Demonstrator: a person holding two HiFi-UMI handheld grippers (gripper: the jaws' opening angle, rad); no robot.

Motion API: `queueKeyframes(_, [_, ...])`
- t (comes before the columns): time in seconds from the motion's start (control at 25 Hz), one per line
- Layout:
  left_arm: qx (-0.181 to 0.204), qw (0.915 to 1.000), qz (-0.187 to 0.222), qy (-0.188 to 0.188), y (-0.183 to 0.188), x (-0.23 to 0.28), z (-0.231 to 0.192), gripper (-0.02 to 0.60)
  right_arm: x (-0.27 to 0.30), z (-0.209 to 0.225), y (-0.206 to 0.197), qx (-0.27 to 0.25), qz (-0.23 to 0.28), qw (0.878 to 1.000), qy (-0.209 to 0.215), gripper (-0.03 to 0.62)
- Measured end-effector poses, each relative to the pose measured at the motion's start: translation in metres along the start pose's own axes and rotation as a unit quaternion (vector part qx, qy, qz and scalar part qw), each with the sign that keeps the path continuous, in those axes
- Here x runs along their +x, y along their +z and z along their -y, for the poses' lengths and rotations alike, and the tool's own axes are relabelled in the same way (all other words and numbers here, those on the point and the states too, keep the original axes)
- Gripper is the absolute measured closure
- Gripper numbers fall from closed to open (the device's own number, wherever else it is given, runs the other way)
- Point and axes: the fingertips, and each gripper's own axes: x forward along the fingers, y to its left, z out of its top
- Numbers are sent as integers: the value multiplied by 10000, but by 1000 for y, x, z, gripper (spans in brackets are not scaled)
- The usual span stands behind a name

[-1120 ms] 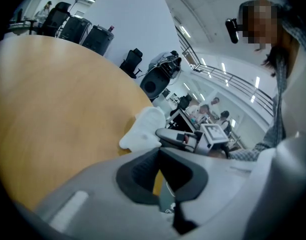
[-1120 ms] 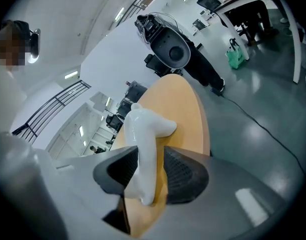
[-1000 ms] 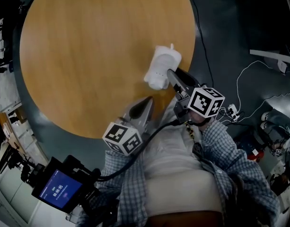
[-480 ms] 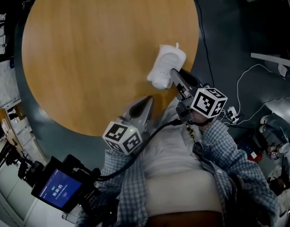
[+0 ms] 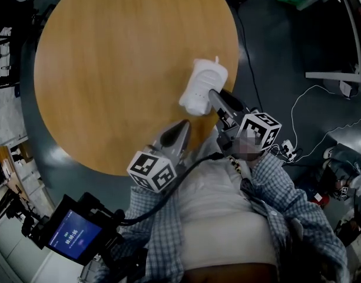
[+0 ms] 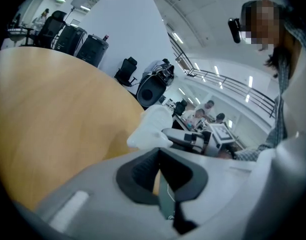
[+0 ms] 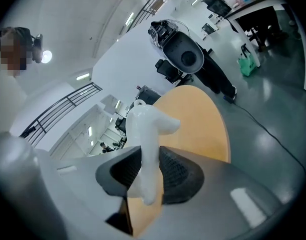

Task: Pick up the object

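Right tongs clenched on white object; left tongs closed, empty, over wooden table.

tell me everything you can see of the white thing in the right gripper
The white thing is smooth and rounded, plastic or glazed by its look, with a broad body, a spout-like bump on one side and a small loop at its far end. It sits over the round wooden table near its right edge. The right gripper has its dark ribbed fingers pressed on its narrow sides. Whether it has left the table is unclear.
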Motion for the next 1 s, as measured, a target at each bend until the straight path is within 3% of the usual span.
queueKeyframes(0.48, [387, 9987, 269, -202, 24, 15, -1, 578, 0, -26, 37, -341, 404, 9978, 405, 476])
queueKeyframes(1.0, [885, 9935, 665, -266, 50, -11, 22, 578, -24, -92, 64, -613, 934, 9887, 1000, 476])
